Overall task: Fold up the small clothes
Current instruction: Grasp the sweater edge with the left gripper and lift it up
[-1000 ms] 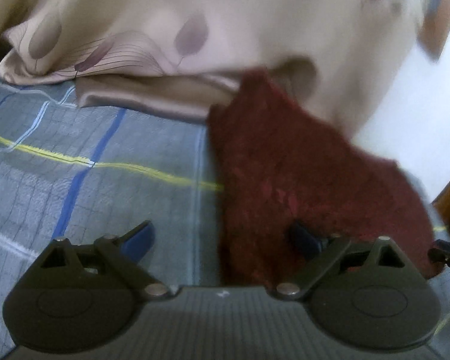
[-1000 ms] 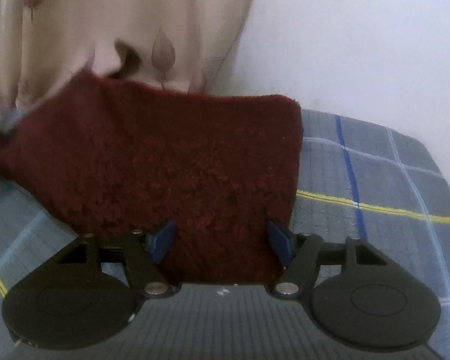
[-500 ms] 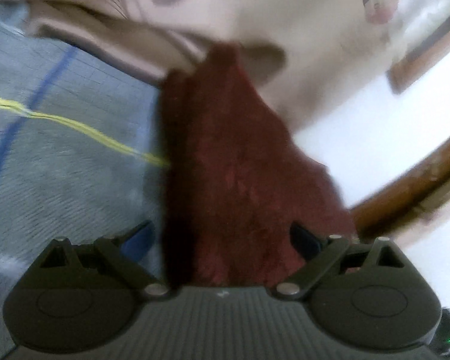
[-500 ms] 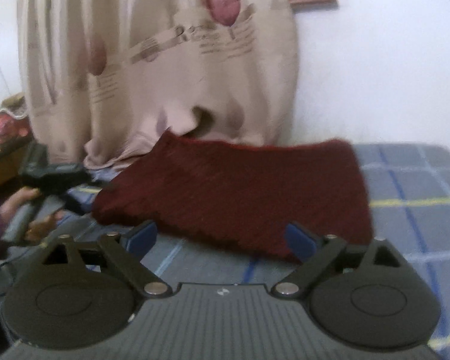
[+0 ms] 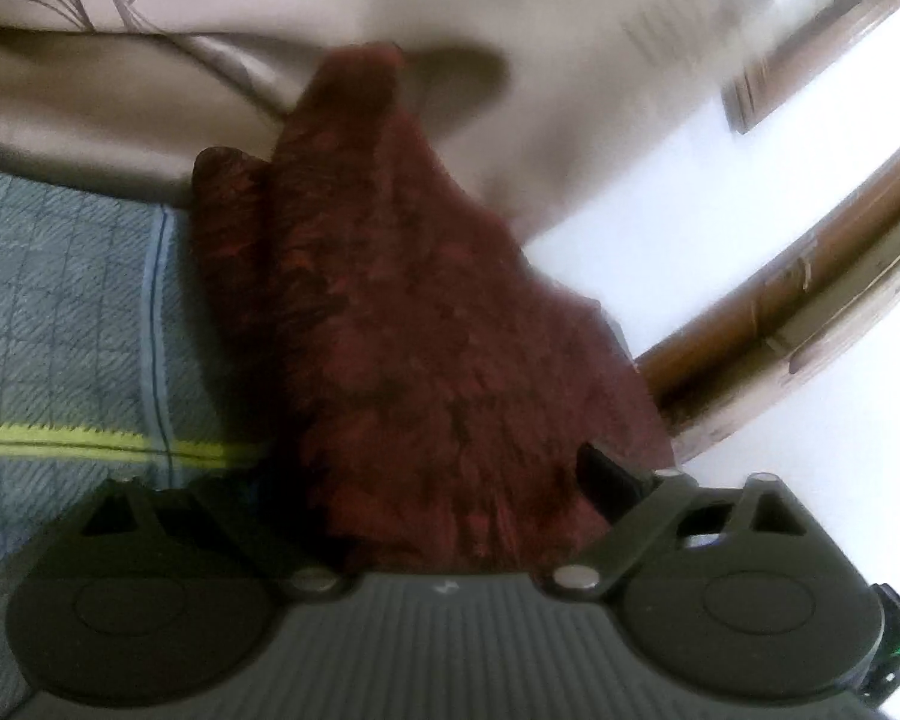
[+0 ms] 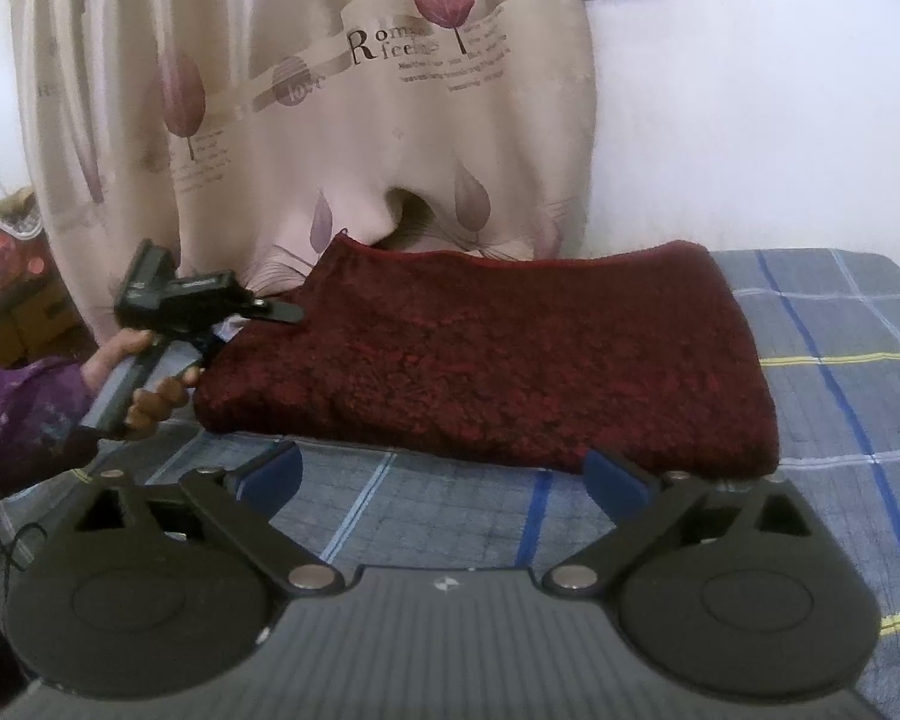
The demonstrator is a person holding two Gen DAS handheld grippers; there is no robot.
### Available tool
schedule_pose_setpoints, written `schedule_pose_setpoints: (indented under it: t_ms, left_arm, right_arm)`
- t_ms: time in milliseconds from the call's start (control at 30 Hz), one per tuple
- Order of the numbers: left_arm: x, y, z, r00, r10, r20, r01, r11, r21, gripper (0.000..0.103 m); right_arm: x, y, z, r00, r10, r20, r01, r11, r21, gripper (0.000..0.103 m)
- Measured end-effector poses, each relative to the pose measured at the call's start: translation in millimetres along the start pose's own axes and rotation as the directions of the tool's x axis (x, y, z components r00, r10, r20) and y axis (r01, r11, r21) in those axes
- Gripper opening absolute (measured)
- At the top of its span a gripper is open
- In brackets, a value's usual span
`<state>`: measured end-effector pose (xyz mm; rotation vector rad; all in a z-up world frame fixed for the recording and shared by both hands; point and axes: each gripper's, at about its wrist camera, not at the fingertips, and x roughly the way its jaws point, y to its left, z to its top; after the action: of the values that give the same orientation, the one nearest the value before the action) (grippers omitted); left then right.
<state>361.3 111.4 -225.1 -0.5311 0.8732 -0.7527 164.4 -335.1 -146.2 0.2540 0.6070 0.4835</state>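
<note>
Maroon knit garment [image 6: 492, 360] lies folded into a thick oblong on my grey plaid bedcover [image 6: 834, 360], its far long edge pushed right up against the hanging beige leaf-print curtain [image 6: 330, 90] and the white wall [image 6: 780, 120] behind, so nothing is free on that side. Its near edge and right end have bare bedcover beside them, and that is where my right gripper [image 6: 444, 477] hangs, just short of the near edge, jaws opening with only cover between the blue pads. At the cloth's left end my left gripper [image 5: 426, 480] has the fuzzy cloth between its jaws, which are closing; whether the pads press yet I cannot tell, since one finger is hidden. From there, a brown wooden frame [image 5: 780, 300] borders the right side. The knit looks dark red, nubbly, doubled in layers.
</note>
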Motion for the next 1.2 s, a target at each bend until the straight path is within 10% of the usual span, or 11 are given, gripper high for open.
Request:
schedule_pose_setpoints:
  t_ms: [33, 200, 567, 1200]
  left_arm:
    - [0.2, -0.1, -0.5, 1.0, 0.014, -0.005, -0.014, 1.0, 0.004, 0.062]
    - [-0.9, -23.9, -5.6, 0.989, 0.147, 0.023, -0.149, 0.986, 0.069, 0.054]
    - [6.7, -117.8, -9.2, 0.889, 0.432, 0.151, -0.456, 0.867, 0.2, 0.042]
    - [14.0, -143.2, -16.9, 0.785, 0.583, 0.207, -0.619, 0.73, 0.289, 0.042]
  right_arm:
    - [0.0, 1.4, 0.1, 1.0, 0.001, 0.003, -0.001, 1.0, 0.0, 0.1]
    - [3.2, 4.4, 0.4, 1.0, 0.008, 0.001, -0.008, 1.0, -0.001, 0.1]
    - [-0.9, 0.4, -1.0, 0.999, 0.026, 0.021, -0.026, 0.999, 0.029, 0.1]
    - [7.2, -28.8, 11.7, 0.997, -0.073, 0.04, 0.072, 0.997, 0.035, 0.085]
